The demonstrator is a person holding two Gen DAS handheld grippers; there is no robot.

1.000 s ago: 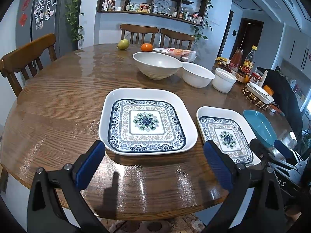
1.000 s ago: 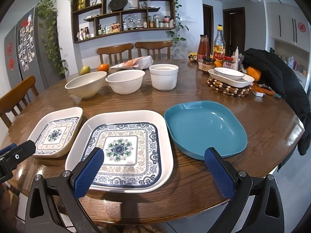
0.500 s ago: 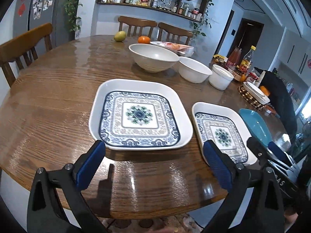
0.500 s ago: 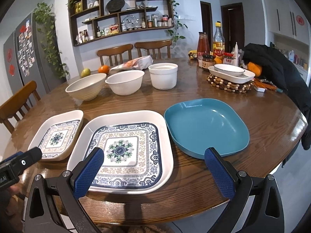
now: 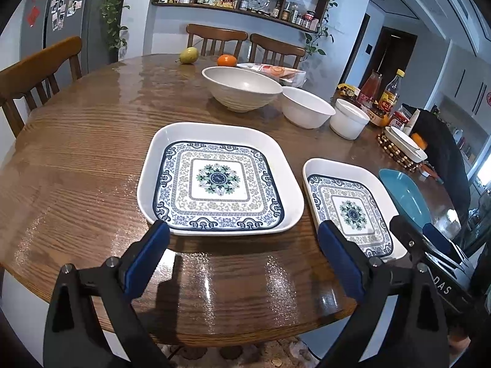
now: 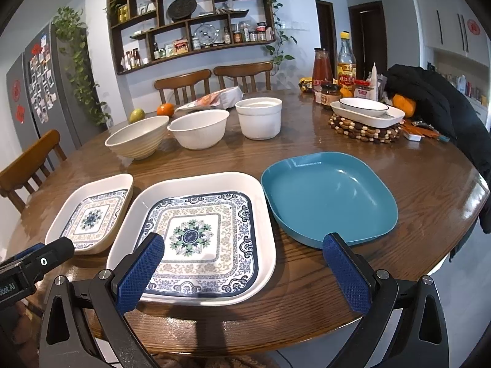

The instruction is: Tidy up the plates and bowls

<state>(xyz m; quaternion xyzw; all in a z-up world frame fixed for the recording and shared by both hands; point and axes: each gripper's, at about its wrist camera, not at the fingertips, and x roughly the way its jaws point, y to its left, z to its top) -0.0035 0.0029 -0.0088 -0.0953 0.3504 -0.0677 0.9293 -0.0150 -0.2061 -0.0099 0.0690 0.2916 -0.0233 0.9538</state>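
Observation:
Three square plates lie in a row along the table's near edge: a patterned plate [image 5: 219, 181] [image 6: 92, 214], a second patterned plate [image 5: 349, 208] [image 6: 196, 239] and a teal plate [image 5: 405, 196] [image 6: 328, 196]. Behind them stand a beige ribbed bowl [image 5: 242, 90] [image 6: 136, 136], a white bowl [image 5: 307, 107] [image 6: 198, 128] and a white straight-sided bowl [image 5: 349, 118] [image 6: 259, 116]. My left gripper [image 5: 242, 233] hovers at the near rim of the left patterned plate, its jaws wide but closing, nothing between them. My right gripper [image 6: 244, 242] hangs open over the gap between the middle and teal plates.
A pear [image 5: 187, 55], an orange [image 5: 227, 60] and a food packet [image 6: 214, 99] lie at the far side. Bottles and jars [image 6: 334, 73], a dish on a beaded trivet [image 6: 366, 116] and a black jacket [image 6: 429, 98] fill the right. Wooden chairs [image 5: 40, 73] ring the round table [image 5: 76, 159].
The left gripper's jaws have drawn in slightly. Both views shifted only a little; plates and bowls lie where they were.

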